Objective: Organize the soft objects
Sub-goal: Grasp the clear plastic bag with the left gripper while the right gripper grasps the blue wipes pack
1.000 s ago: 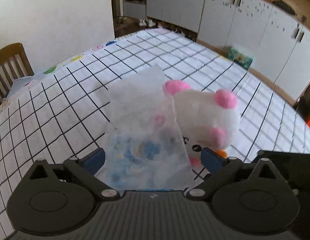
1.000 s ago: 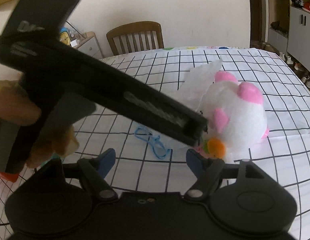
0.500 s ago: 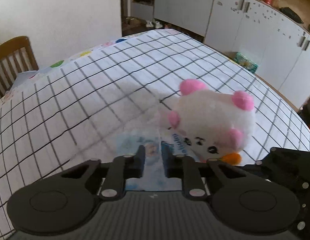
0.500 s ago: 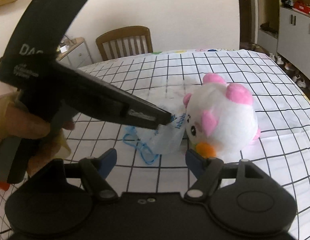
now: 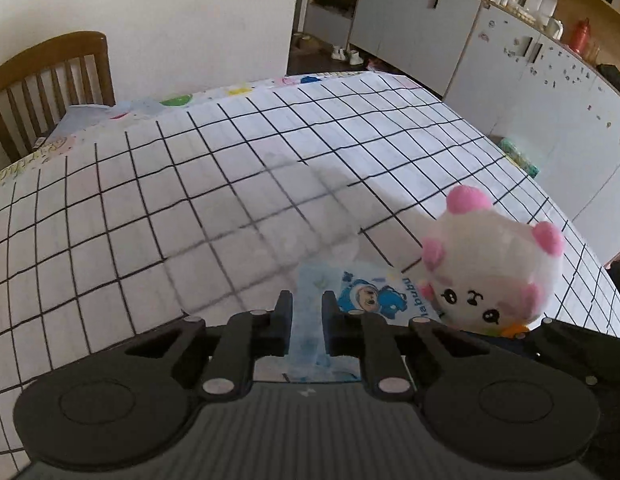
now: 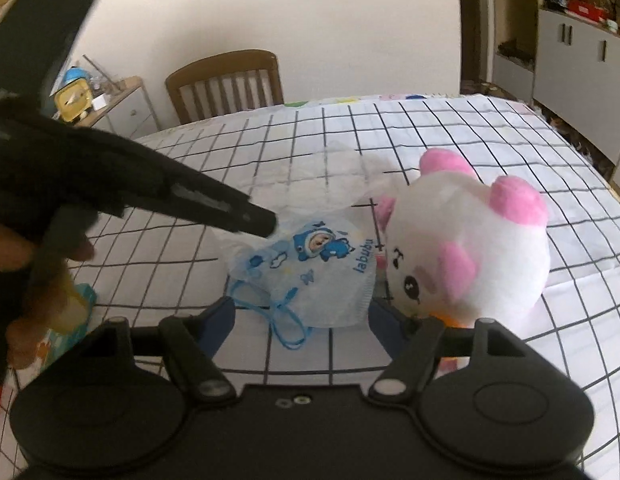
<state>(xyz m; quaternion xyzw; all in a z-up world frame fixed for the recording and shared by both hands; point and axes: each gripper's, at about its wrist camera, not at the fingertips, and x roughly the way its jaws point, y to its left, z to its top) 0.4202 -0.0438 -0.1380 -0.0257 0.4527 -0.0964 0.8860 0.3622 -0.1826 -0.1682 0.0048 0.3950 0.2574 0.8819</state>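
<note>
Bag (image 6: pixel 310 268): thin translucent, blue cartoon print and "labubu" lettering, lying on the checked tablecloth (image 5: pixel 149 208), its right edge touching the plush toy (image 6: pixel 470 256). We see the blue drawstring (image 6: pixel 285 320) trailing off its near edge onto the cloth.

Left gripper (image 5: pixel 306 316): jaws pinched narrow on the bag's near-left edge, film caught between the pads. From the right wrist view we see it come in from the left, tips (image 6: pixel 261 222) on the bag's upper left corner; a hand (image 6: pixel 13 248) grips its handle.

Right gripper (image 6: pixel 299 314): jaws fairly wide, not gripping. Bag's near edge and the drawstring sit between the blue fingers (image 6: pixel 219 320); pads not pressing.

Plush: white with pink ears, lying on its side, face towards the bag, right of it.

Wooden chair (image 6: pixel 225 80) at the far side of the table.
</note>
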